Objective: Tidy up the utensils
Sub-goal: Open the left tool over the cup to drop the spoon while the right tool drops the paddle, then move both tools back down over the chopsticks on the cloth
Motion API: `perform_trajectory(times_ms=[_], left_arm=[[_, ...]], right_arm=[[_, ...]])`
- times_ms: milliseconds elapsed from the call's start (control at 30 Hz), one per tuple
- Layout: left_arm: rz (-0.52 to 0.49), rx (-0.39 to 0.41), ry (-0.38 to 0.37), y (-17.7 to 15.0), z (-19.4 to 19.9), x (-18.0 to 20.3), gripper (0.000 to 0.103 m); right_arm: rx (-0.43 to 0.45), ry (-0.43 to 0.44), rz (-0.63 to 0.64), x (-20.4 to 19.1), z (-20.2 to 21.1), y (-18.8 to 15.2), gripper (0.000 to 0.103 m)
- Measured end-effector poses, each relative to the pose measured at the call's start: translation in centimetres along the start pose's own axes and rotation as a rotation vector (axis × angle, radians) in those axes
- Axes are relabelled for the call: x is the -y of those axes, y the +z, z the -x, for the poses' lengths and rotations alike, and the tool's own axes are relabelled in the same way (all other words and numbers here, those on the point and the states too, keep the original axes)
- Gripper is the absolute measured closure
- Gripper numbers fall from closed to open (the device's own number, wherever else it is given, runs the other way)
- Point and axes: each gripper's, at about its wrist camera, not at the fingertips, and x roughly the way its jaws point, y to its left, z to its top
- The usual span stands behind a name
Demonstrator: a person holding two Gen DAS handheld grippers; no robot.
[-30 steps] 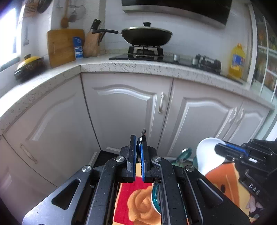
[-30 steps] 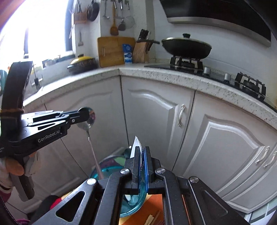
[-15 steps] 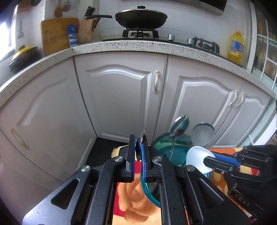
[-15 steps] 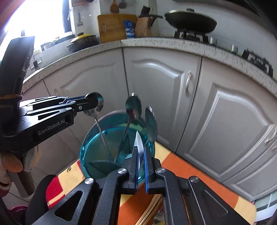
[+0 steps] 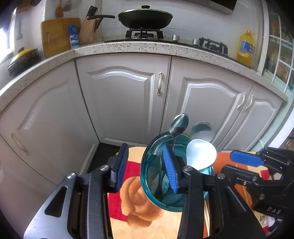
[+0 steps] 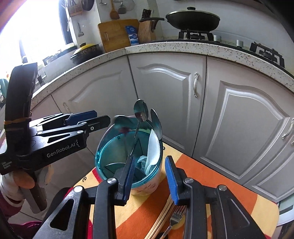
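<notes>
A teal see-through cup (image 6: 110, 152) (image 5: 152, 183) stands on a table with an orange, red and yellow cloth (image 6: 211, 174). Metal spoons (image 6: 140, 110) (image 5: 179, 124) and a white plastic knife (image 6: 152, 147) (image 5: 201, 154) stand in it. A blurred metal spoon (image 6: 122, 119) sits at the cup's left rim, free of the jaws. My left gripper (image 5: 145, 167) (image 6: 88, 119) is opening beside the rim with nothing between its pads. My right gripper (image 6: 149, 174) (image 5: 246, 160) is opening just over the cup's near side, and the knife is clear of its pads.
A fork (image 6: 174, 218) and wooden chopsticks (image 6: 161, 218) lie on the cloth under my right gripper. White cabinet doors (image 5: 119, 103) stand close behind the table, under a speckled counter with a black pan (image 5: 145, 17). A hand (image 6: 22, 182) holds the left gripper.
Both grippers came down over the cup and went from shut to open. The left let go of its metal spoon, the right of the white knife; both now stand in the cup.
</notes>
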Motion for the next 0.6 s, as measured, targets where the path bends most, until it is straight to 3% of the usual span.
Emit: perform_trajectory(times_ms=[333, 600], left_arm=[[0.022, 0.015, -0.067, -0.1, 3.9, 0.7, 0.062], [0.001, -0.034, -0.177, -2.8, 5.5, 3.6, 0.062]], right_arm=[[0.004, -0.036, -0.044, 1.9, 4.0, -1.8, 0.067], [-0.091, -0.108, -0.126, 6.2, 5.4, -7.3, 0.066]])
